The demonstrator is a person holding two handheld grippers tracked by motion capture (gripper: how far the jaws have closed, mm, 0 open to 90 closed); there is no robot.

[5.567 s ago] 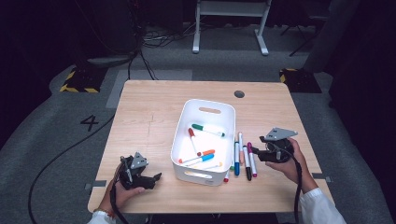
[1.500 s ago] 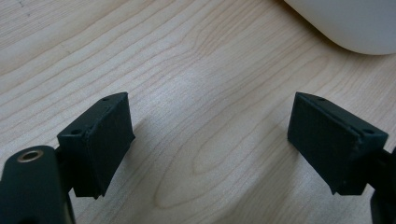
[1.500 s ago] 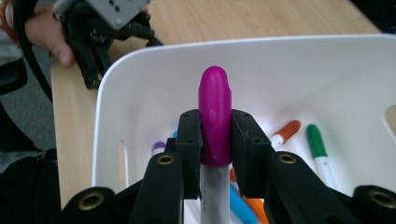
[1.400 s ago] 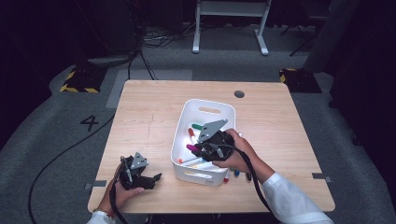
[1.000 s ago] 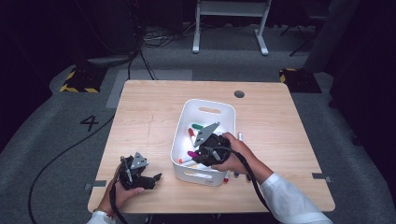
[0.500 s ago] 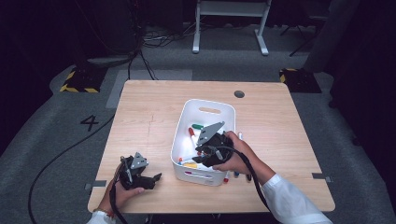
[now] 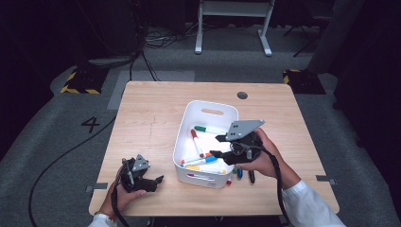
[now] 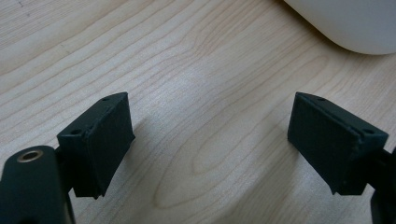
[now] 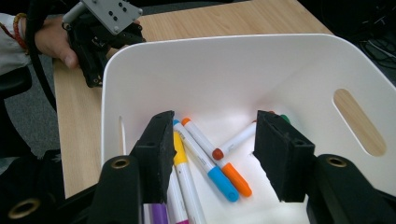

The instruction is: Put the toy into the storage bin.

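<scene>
- In the high view the right gripper (image 7: 216, 146) sits right of centre, held over the right rim of the white bin (image 7: 182, 142), its jaws pointing left above the markers inside.
- Its jaws have just been opening; in the right gripper view they stand apart with nothing between them, and the markers lie loose on the bin floor below.
- Under the jaws in that view lie a blue-capped marker (image 9: 205, 161), an orange-capped marker (image 9: 219, 158) and a yellow marker (image 9: 182, 172), with a purple cap (image 9: 159, 214) at the bottom edge.
- In the high view a red marker (image 7: 196, 142) and a green marker (image 7: 208, 128) lie further up in the bin.
- A few markers (image 7: 240, 173) lie on the table (image 7: 151, 109) just right of the bin's lower corner, beneath the right hand.
- The left gripper (image 7: 160, 179) rests at the lower left of the table, well apart from the bin; in the left gripper view its jaws are spread wide over bare wood.
</scene>
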